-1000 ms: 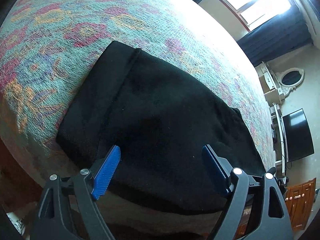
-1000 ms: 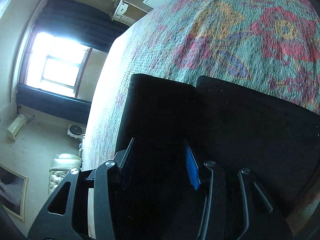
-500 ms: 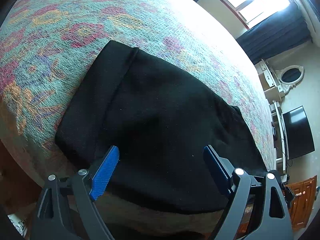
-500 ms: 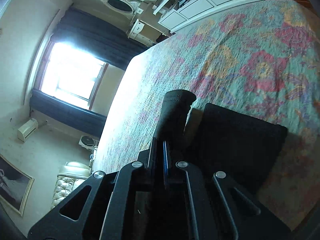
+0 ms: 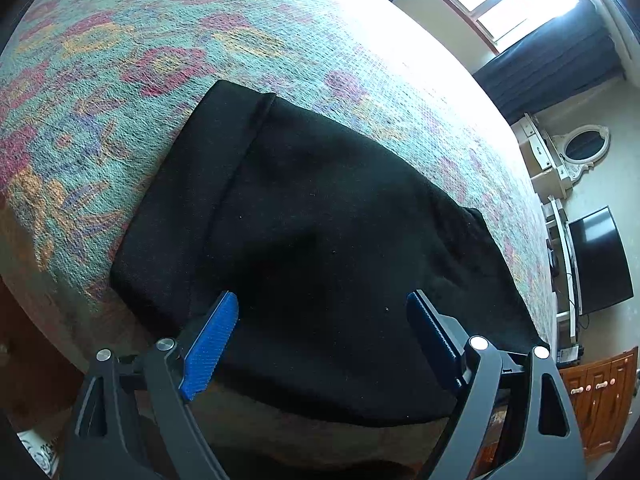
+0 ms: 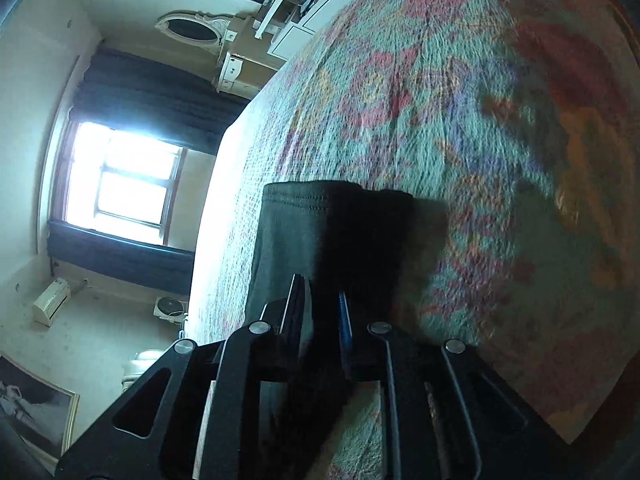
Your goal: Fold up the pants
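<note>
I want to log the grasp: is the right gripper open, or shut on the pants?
Shut on the pants. In the right wrist view, the right gripper has its fingers close together with dark cloth pinched between them, the hemmed end sticking out beyond.

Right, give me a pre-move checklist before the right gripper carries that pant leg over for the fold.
1. Right gripper clamped on pant leg: ok, jaws shut on fabric.
2. Hem of the held leg visible and hanging free: ok.
3. Left gripper holding anything: not ok, jaws wide open above the pants.
4. Pants body lying flat on the bedspread: ok, minor wrinkles only.
5. Near edge of pants fully on the bed: cannot tell.
</note>
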`<state>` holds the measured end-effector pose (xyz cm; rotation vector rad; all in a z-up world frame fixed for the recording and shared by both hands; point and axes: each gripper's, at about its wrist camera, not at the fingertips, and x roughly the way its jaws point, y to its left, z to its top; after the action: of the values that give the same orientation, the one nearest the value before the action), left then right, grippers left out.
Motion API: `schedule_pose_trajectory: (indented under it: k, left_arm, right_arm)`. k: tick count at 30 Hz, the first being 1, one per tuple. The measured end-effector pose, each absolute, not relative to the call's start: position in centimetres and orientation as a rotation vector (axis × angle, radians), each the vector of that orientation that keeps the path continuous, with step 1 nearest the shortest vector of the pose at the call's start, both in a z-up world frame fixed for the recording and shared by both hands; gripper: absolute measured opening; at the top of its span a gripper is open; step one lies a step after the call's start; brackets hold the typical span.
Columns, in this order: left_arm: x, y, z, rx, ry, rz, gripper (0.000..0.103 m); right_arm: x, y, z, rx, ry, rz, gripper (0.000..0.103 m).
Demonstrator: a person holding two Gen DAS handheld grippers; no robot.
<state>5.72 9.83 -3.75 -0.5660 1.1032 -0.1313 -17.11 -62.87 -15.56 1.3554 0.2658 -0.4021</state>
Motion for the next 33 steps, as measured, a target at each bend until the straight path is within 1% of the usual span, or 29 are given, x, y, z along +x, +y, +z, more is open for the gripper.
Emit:
schedule_pose_trajectory:
  k: [1, 2, 7, 9, 11, 12, 13, 14, 15, 18, 25, 26, 27, 28, 29, 33]
  left_arm:
    - [5.7, 9.7, -3.7, -0.554, 1.104, -0.133, 0.085]
    - [5.7, 9.7, -3.8, -0.544, 1.105, -0.135, 0.085]
    - [5.7, 9.9, -3.8, -0.552, 1.104, -0.141, 0.085]
    - [5.8, 10.0, -3.9, -0.563, 1.106, -0.139, 0.085]
    - [5.8, 9.9, -3.9, -0.558, 1.109, -0.138, 0.085]
    - [5.8, 9.9, -3.9, -0.553, 1.111, -0.14, 0.085]
    - [5.8, 9.9, -3.9, -0.549, 1.112, -0.142, 0.085]
    - [5.8, 9.9, -3.9, -0.549, 1.112, -0.143, 0.085]
    - [5.8, 10.4, -4.0, -0.552, 1.112, -0.143, 0.085]
    - [6.1, 10.0, -4.0, -0.559, 1.112, -0.136, 0.085]
    - [6.2, 9.6, -3.9, -0.549, 1.114, -0.137, 0.085]
    - [6.3, 9.7, -3.9, -0.553, 1.115, -0.137, 0.085]
    - [6.3, 9.7, -3.9, -0.557, 1.115, -0.137, 0.085]
    - [6.3, 10.0, -4.0, -0.561, 1.116, -0.138, 0.085]
    - [6.3, 10.1, -4.1, -0.563, 1.116, -0.139, 0.085]
    - [6.3, 10.5, -4.1, -0.564, 1.121, -0.144, 0.085]
  right_arm:
    - [-16.9, -63.3, -15.6, 1.364, 0.262, -0.401, 0.01]
    - [-16.7, -63.6, -15.4, 1.362, 0.274, -0.419, 0.006]
    - [-18.0, -63.3, -12.6, 1.302, 0.226, -0.482, 0.005]
    - [-17.9, -63.9, -13.6, 1.307, 0.262, -0.506, 0.005]
    - [-17.7, -64.2, -16.0, 1.377, 0.292, -0.507, 0.005]
    - [-17.8, -64.1, -16.8, 1.411, 0.271, -0.493, 0.005]
    - [-18.0, -63.9, -17.0, 1.426, 0.243, -0.481, 0.009]
    - [-18.1, -63.7, -16.8, 1.423, 0.238, -0.472, 0.011]
    - [-18.1, -63.3, -16.4, 1.406, 0.241, -0.46, 0.02]
    - [-17.6, -61.7, -15.3, 1.379, 0.256, -0.377, 0.04]
    - [-14.3, -55.3, -14.6, 1.314, 0.419, -0.14, 0.041]
    - [-13.6, -54.3, -14.8, 1.31, 0.455, -0.108, 0.039]
    - [-13.0, -53.5, -15.0, 1.303, 0.482, -0.088, 0.03]
    - [-12.5, -52.9, -15.1, 1.294, 0.499, -0.076, 0.015]
    - [-12.1, -52.6, -15.3, 1.288, 0.522, -0.08, 0.008]
    - [-12.7, -52.4, -14.8, 1.302, 0.536, -0.101, 0.006]
